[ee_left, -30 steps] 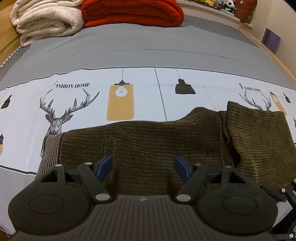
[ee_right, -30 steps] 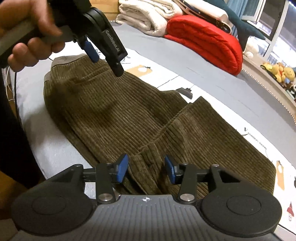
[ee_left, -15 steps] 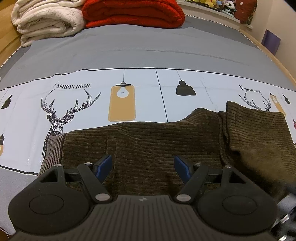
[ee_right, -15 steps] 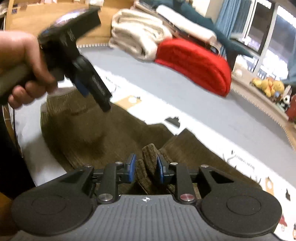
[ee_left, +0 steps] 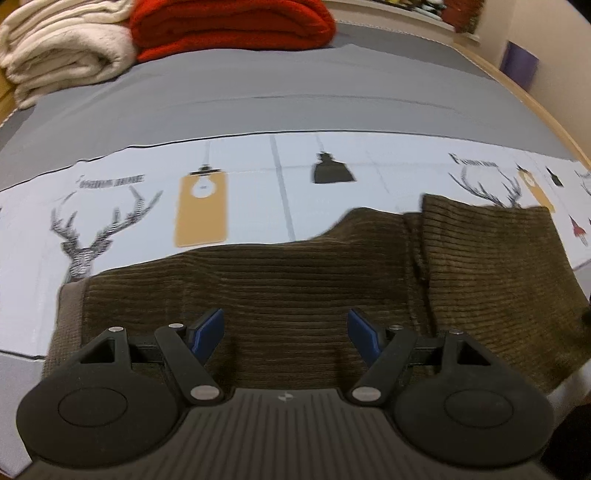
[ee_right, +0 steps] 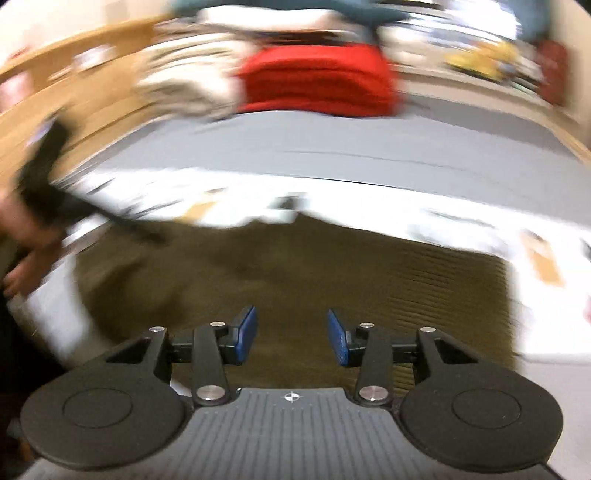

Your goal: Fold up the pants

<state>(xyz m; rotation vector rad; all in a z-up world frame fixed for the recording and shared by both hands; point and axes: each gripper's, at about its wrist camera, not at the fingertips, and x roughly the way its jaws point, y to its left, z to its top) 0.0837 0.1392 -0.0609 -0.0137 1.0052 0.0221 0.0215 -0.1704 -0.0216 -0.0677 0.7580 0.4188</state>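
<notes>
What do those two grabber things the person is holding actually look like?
Both look alike. The left gripper and right gripper each have two blue flat finger pads on black linkage arms with silver pivot screws, two round black discs at the sides, and a ribbed grey body bearing a small crosshair mark. No cables or sleeves show.

Pants [ee_left: 295, 295] lie on the bed [ee_left: 295, 110]; folded blankets [ee_left: 221, 26] behind them.

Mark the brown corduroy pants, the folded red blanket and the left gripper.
brown corduroy pants [ee_left: 314, 280], left wrist view, flat middle panel.
folded red blanket [ee_left: 229, 26], left wrist view, top fold.
left gripper [ee_left: 286, 330], left wrist view, between open fingertips.
</notes>
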